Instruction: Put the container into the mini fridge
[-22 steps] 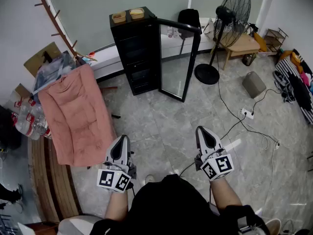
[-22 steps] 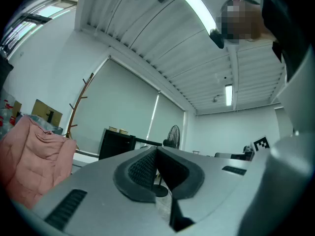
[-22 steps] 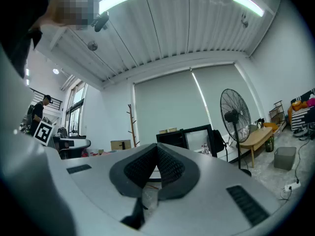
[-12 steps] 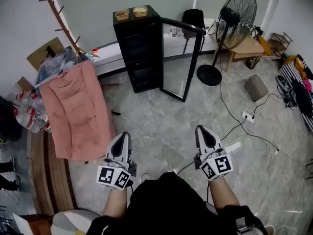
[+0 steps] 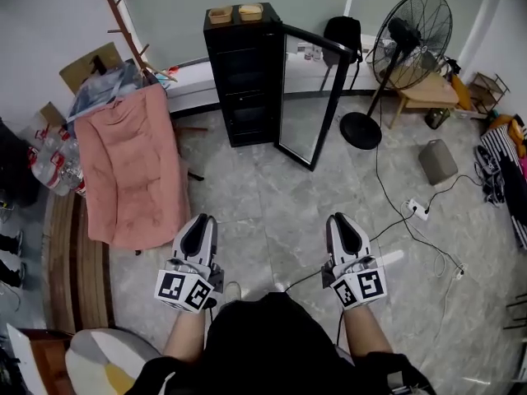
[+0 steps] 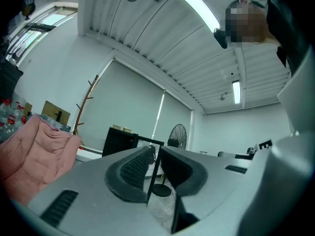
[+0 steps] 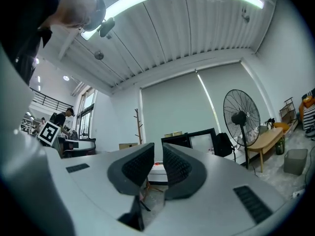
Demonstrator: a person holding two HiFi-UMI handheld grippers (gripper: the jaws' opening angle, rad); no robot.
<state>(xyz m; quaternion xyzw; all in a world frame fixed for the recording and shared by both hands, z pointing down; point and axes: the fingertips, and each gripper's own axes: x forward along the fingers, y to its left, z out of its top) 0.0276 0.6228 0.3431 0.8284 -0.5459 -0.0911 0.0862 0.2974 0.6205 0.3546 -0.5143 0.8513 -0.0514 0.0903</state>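
The black mini fridge (image 5: pixel 245 81) stands far across the floor with its glass door (image 5: pixel 306 97) swung open to the right. On its top sit two small tan containers (image 5: pixel 220 13) (image 5: pixel 250 11). My left gripper (image 5: pixel 200 220) and my right gripper (image 5: pixel 340 220) are held low in front of the person, side by side, pointing toward the fridge and well short of it. Both are shut with nothing between the pads. The left gripper view shows its jaws (image 6: pixel 155 149) together, with the fridge (image 6: pixel 118 140) small beyond them. In the right gripper view the gripper (image 7: pixel 157 150) is shut as well.
A pink padded cover (image 5: pixel 132 163) drapes over a chair at the left, beside a coat rack (image 5: pixel 123 11). A standing fan (image 5: pixel 409 31), a wooden bench (image 5: pixel 428 93), a grey box (image 5: pixel 438 161) and a power strip (image 5: pixel 414 210) with cables lie to the right.
The head view has shifted, so the fridge, fan and pink cover sit further right in the picture. Both grippers stay shut and in much the same place before the person.
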